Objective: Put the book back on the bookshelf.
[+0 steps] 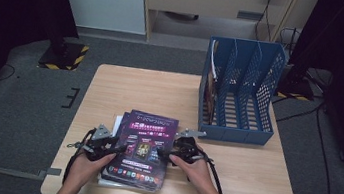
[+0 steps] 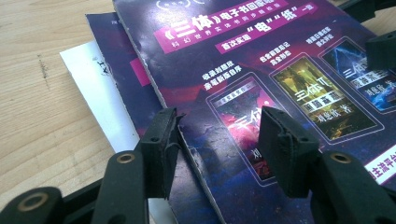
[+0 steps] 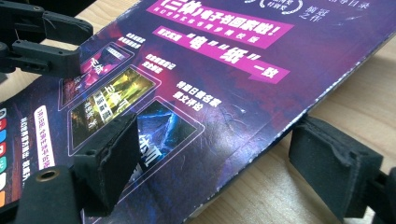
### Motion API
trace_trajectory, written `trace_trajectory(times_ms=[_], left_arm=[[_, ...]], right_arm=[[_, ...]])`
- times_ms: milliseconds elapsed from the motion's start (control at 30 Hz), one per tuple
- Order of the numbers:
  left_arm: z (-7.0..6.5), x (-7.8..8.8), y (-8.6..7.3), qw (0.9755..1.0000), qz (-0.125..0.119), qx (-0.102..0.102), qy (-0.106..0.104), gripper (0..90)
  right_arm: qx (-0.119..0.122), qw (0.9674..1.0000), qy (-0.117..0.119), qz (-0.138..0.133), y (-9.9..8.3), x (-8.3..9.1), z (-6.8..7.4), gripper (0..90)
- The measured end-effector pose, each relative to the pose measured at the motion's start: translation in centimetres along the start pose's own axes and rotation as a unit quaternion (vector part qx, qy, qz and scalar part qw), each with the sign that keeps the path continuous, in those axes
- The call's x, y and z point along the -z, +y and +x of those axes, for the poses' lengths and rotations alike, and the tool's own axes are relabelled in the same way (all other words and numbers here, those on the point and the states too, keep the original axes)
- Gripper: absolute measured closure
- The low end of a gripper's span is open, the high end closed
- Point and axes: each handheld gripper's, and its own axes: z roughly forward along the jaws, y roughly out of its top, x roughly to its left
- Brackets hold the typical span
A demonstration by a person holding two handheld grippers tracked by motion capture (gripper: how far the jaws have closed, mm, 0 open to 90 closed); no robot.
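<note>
My left claw (image 1: 120, 148) and right claw (image 1: 166, 153) stand open astride the top booklet's (image 1: 145, 143) opposite edges, ready to lift it level off the bench (image 1: 135, 89).

Purple magazine (image 1: 142, 146) with pink banners, blue file rack (image 1: 239, 91), pale wood table (image 1: 125, 88)

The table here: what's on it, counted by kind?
Purple magazines: 2 at least, stacked
White sheets under them: 1 showing
Blue file rack: 1
Hand-held grippers: 2, left and right
Total: 6
</note>
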Motion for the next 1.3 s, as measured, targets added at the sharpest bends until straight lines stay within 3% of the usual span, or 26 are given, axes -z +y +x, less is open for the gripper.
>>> trace_trajectory(times_ms=[267, 600, 1000, 1300], left_arm=[[0.0, 0.0, 0.0, 1.0000, -0.001, 0.001, -0.001, 47.1], [0.1, 0.0, -0.1, 1.0000, -0.003, 0.002, -0.003, 47.1], [0.2, 0.0, -0.2, 1.0000, -0.005, 0.003, -0.005, 47.0], [0.2, 0.0, -0.2, 1.0000, -0.005, 0.004, -0.005, 46.8]], right_arm=[[0.016, 0.9994, 0.005, -0.031, 1.9, 0.8, 0.7, 20.5], [0.032, 0.9991, 0.022, -0.019, 4.4, -0.5, 1.4, 24.8], [0.000, 0.9998, 0.020, -0.009, 6.2, -2.4, 1.4, 24.6], [0.010, 0.9998, 0.018, -0.006, 6.5, -3.4, 2.0, 28.5]])
